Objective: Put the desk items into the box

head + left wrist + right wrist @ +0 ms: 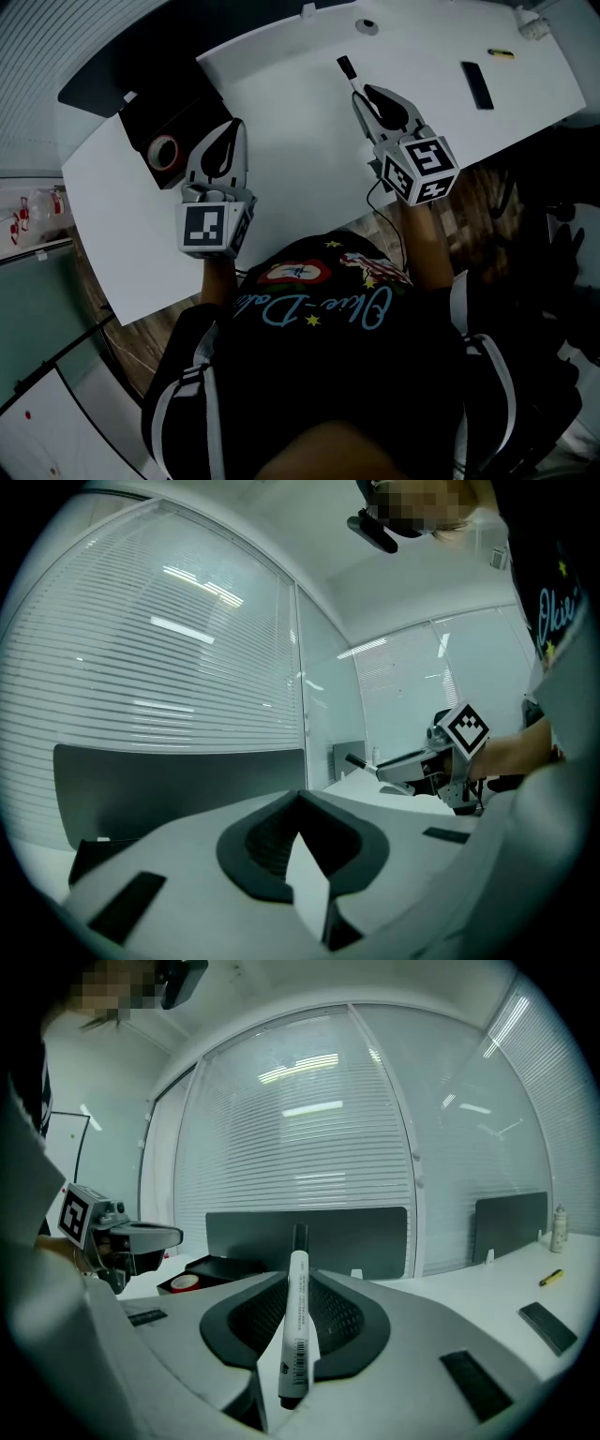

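**A:** Head view, quick. What have I got?

**B:** The white desk (pixel 300 141) runs across the upper frame. The black box (pixel 141 114) is at upper left with a red tape roll (pixel 164 151) inside. My left gripper (pixel 236 127) is just right of the box, above the desk. My right gripper (pixel 359 94) is at upper centre, clamped on a marker (pixel 347 67) whose black cap pokes out past the tips. A flat black slab (pixel 477 84) and a small yellow stick (pixel 501 53) lie on the desk at upper right, well apart from both grippers.

**A:** Left gripper view?

**B:** Jaw tips are together and nothing is between them. Blinds (pixel 169 667) fill the background. The right gripper (pixel 380 769) and the marker (pixel 356 759) show at mid right.

**A:** Right gripper view?

**B:** The jaws are partly apart, pressed on the white marker (pixel 296 1326). It stands near upright, cap at the top, barcode low. The box (pixel 220 1267) and tape roll (pixel 185 1282) are at centre left, and the left gripper (pixel 155 1234) is at far left. The slab (pixel 548 1326) and yellow stick (pixel 551 1278) are at lower right.
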A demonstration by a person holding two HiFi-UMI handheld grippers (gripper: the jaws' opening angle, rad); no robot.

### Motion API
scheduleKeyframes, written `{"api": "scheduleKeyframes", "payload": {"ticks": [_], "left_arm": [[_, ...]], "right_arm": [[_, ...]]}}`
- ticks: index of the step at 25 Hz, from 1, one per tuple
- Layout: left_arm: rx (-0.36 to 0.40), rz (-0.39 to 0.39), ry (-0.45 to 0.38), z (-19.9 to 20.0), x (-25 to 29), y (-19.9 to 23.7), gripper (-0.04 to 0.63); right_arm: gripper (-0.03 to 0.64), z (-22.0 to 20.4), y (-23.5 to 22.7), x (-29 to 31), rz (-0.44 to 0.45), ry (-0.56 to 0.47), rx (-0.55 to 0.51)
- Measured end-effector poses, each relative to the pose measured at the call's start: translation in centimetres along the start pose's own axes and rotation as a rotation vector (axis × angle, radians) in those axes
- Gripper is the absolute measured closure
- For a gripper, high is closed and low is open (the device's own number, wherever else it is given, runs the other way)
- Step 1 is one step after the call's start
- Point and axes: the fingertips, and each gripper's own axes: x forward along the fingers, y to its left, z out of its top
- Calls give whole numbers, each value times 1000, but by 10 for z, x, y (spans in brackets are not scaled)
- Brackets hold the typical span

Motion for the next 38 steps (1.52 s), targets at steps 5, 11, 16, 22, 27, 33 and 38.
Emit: {"api": "scheduleKeyframes", "payload": {"ticks": [5, 11, 16, 22, 27, 33, 38], "left_arm": [[5, 0, 15, -1, 3, -7, 600], [-25, 27, -9, 2, 1, -6, 598], [-24, 79, -8, -1, -12, 4, 598], [-43, 188, 25, -9, -41, 29, 598], [-61, 302, 23, -15, -73, 54, 598], [-53, 420, 29, -20, -116, 78, 598], [-62, 534, 45, -29, -154, 94, 598]], "right_arm": [[537, 7, -3, -6, 9, -20, 2], [537, 9, -4, -3, 35, -26, 8], [537, 9, 10, 11, 94, -23, 10], [537, 9, 41, 41, 199, -6, 12], [537, 8, 76, 68, 306, 9, 5], [537, 5, 125, 99, 430, 25, -5], [537, 0, 168, 119, 533, 43, -12]]}}
